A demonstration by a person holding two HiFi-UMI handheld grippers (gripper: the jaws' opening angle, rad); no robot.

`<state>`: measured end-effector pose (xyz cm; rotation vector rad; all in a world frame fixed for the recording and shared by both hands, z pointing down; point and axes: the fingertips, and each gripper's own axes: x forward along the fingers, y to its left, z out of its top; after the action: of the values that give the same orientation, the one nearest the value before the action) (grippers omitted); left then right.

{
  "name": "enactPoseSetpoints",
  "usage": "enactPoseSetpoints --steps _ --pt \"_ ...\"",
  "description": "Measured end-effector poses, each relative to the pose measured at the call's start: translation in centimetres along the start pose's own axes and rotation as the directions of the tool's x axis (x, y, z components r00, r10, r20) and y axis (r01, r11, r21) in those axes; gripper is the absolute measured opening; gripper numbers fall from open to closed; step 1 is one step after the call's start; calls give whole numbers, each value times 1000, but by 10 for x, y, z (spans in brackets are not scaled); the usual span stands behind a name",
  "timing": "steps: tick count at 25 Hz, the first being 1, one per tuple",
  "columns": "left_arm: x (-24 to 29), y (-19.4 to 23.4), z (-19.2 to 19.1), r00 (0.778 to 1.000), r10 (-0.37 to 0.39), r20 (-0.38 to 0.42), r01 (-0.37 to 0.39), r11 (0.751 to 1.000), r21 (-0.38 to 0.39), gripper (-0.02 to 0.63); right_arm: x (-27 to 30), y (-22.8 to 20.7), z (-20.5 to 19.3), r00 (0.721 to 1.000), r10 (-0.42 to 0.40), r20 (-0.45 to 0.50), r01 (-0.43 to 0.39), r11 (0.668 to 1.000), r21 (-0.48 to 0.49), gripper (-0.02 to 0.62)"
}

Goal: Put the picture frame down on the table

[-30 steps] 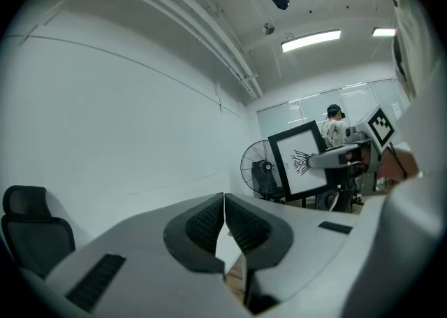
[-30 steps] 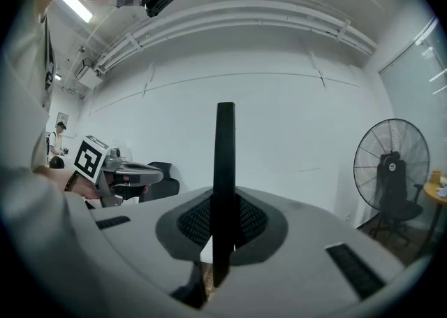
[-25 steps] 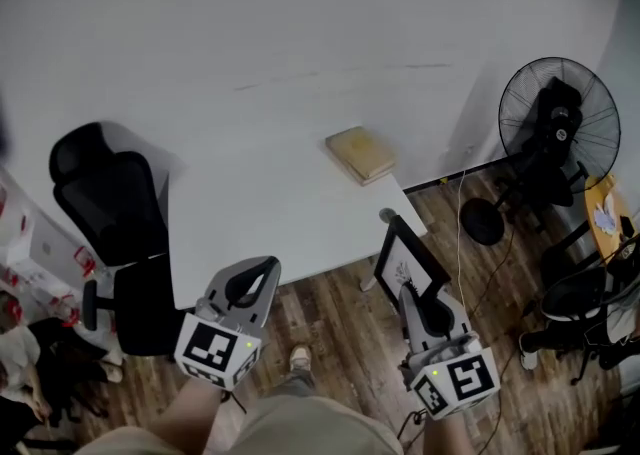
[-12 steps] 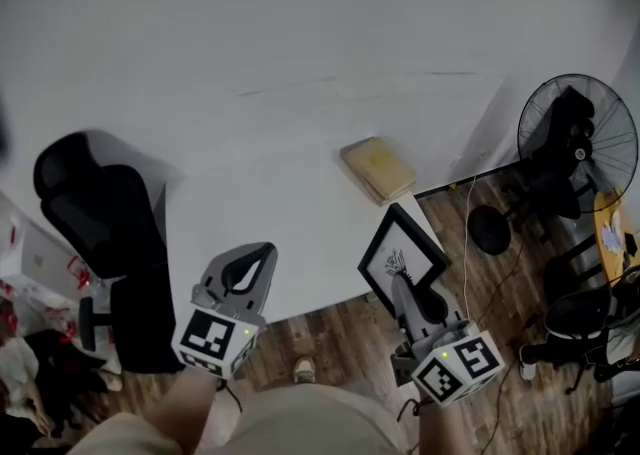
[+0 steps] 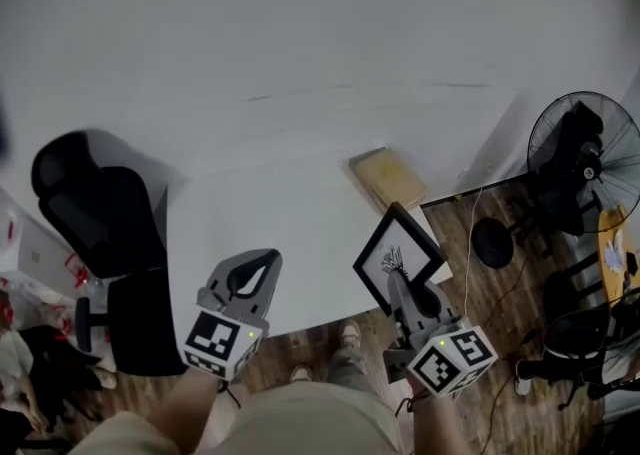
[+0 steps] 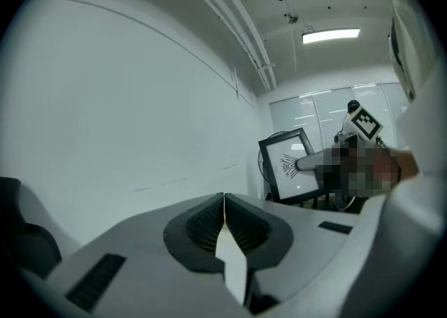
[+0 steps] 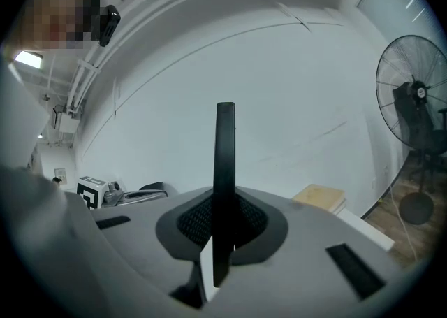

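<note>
Over near right corner of table (image 5: 250, 213), picture frame (image 5: 400, 246) held upright, lower edge pinched by right gripper (image 5: 398, 285). Free surface lies below and leftward (book (image 5: 388, 178) close behind). Left gripper (image 5: 258, 268) pressed together, empty, farther off. Likely next: lower frame flat.

black picture frame (image 5: 398, 251), white table (image 5: 265, 228), tan book (image 5: 390, 178), black chair (image 5: 95, 208).
</note>
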<state>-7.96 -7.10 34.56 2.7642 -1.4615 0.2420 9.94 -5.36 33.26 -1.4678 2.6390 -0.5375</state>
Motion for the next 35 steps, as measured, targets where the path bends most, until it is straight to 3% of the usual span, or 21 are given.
enactPoseSetpoints --steps 8,16,23,35 --pt "24 12 -1 998 53 -16 -53 999 -2 23 36 -26 2 999 50 -20 -49 998 33 43" --pt "78 31 -6 989 134 -57 -135 991 -13 23 95 -83 0 988 141 -60 -122 961 247 43" --pt "132 57 -18 968 223 -115 -228 973 -32 23 166 -143 -12 970 213 -115 -145 892 428 43" --pt "195 98 -25 894 415 -172 -421 907 -2 23 276 -192 -16 888 434 -155 -252 739 624 43"
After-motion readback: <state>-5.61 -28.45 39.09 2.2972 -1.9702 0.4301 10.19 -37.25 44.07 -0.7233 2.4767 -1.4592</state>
